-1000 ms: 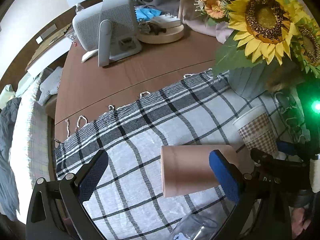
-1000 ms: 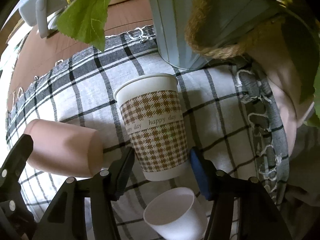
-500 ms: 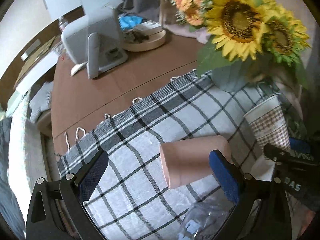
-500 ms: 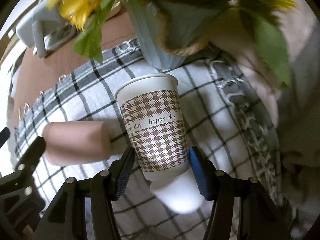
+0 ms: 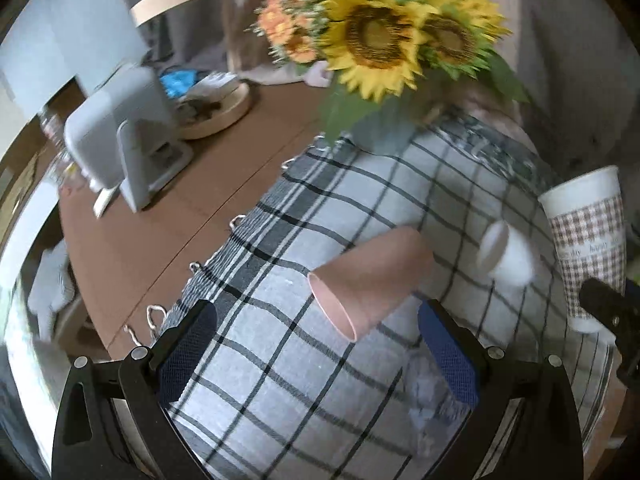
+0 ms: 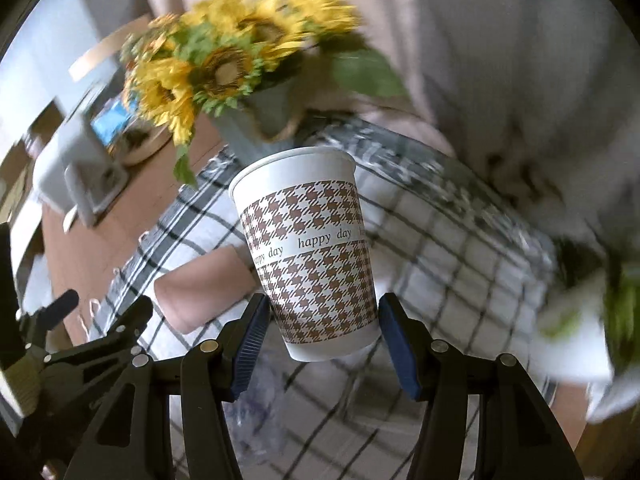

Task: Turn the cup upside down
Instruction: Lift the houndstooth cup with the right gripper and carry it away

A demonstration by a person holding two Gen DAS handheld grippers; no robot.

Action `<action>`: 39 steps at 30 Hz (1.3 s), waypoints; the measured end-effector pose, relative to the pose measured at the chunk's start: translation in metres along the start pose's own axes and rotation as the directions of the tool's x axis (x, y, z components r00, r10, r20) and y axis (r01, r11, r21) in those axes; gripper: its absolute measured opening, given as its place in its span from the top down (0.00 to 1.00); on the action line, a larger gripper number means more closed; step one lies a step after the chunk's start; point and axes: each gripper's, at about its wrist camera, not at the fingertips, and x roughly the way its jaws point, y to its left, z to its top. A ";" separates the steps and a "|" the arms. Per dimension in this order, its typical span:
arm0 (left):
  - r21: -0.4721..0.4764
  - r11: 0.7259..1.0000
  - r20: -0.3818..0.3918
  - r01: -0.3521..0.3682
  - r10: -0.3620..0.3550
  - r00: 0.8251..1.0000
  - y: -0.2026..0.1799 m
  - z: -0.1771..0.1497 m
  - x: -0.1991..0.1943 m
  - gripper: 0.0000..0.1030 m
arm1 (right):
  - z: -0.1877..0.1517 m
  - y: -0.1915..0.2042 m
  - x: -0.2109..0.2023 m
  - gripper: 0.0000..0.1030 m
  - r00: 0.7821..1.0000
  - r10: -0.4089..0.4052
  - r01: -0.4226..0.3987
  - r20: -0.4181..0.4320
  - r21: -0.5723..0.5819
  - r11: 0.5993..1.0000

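Above the checked cloth [image 6: 460, 240], near the sunflower vase [image 6: 264, 120], the houndstooth paper cup [image 6: 312, 256] is held upright and clear of the surface by the right gripper [image 6: 320, 332]. Both blue pads are pressed against the lower wall of the cup, mouth up, base nearest the camera. The long axis is seen running straight out along the fingers, slightly tilted. Inversion is judged to call for a wrist rotation carrying the rim down toward the cloth. The left gripper [image 5: 320, 348] is seen spread wide and holding nothing, on the far side of the cup from the vase. A pink cup [image 5: 368, 276] lies on its side on the cloth, between the left gripper's fingers but untouched. A small white cup [image 5: 504, 256] lies tipped beside the houndstooth cup.
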 end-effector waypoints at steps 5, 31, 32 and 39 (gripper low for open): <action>0.128 0.991 0.012 0.049 -0.051 0.999 0.000 -0.010 -0.010 0.00 | -0.044 -0.004 -0.015 0.45 1.000 -0.019 0.020 -0.007 0.187 0.982; 0.489 0.851 -0.097 0.190 -0.164 0.982 -0.008 -0.078 -0.005 0.00 | -0.214 0.019 -0.015 0.49 0.989 -0.020 0.115 -0.143 0.692 0.713; 0.491 0.851 -0.100 0.187 -0.158 0.982 -0.007 -0.080 -0.004 0.00 | -0.218 0.019 -0.013 0.49 0.988 -0.017 0.119 -0.152 0.696 0.708; 0.481 0.859 -0.139 0.175 -0.122 0.983 -0.002 -0.092 0.005 0.00 | -0.238 0.027 0.008 0.50 0.975 0.049 0.119 -0.215 0.699 0.705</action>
